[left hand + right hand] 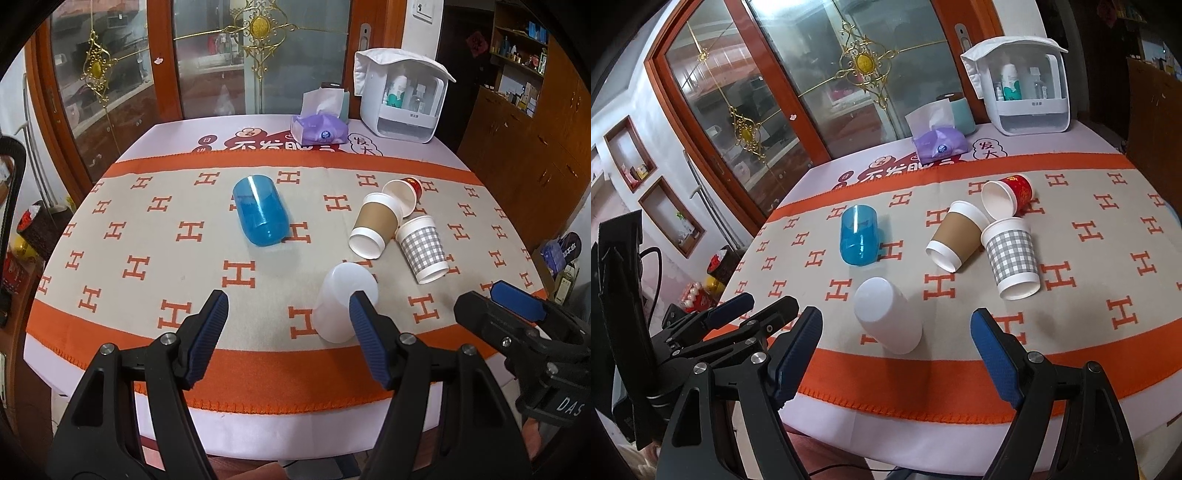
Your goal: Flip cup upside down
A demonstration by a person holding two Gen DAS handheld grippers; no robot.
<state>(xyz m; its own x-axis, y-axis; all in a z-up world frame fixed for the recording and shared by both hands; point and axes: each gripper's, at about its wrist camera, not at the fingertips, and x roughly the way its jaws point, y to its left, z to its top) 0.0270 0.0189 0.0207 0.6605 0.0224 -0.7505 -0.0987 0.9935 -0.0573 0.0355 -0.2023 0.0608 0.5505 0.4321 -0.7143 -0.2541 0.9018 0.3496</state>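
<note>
While both of my tongs hang over the near edge of the table (258,122), I log the following. Item one, white plastic cup (886,317): it stands on the near part of the H-patterned cloth (1089,266), closed base up and mouth down, its long axis close to vertical with the top leaning slightly away to the left in the right wrist view. Item two, blue translucent cup (260,210): lying on its side mid-cloth, well apart from the white one, axis running roughly near-to-far. Item three, a cluster to the right: brown-sleeved paper cup (376,225) on its side with a white end toward me, checked paper cup (423,249) tipped beside and touching it, red paper cup (404,194) behind them, open mouth facing left. Item four, left gripper (288,310): jaws wide apart, nothing between them; its right blue pad overlaps the white cup in the left wrist view, though I cannot tell whether it touches. Item five, right gripper (897,332): jaws also spread wide, holding nothing, the white cup seen between and beyond the fingertips. At the far edge stand a purple tissue pack (319,129) and a white storage box (400,99); the bottles inside are too small to read. The cloth hides part of the printing on the table cover.
</note>
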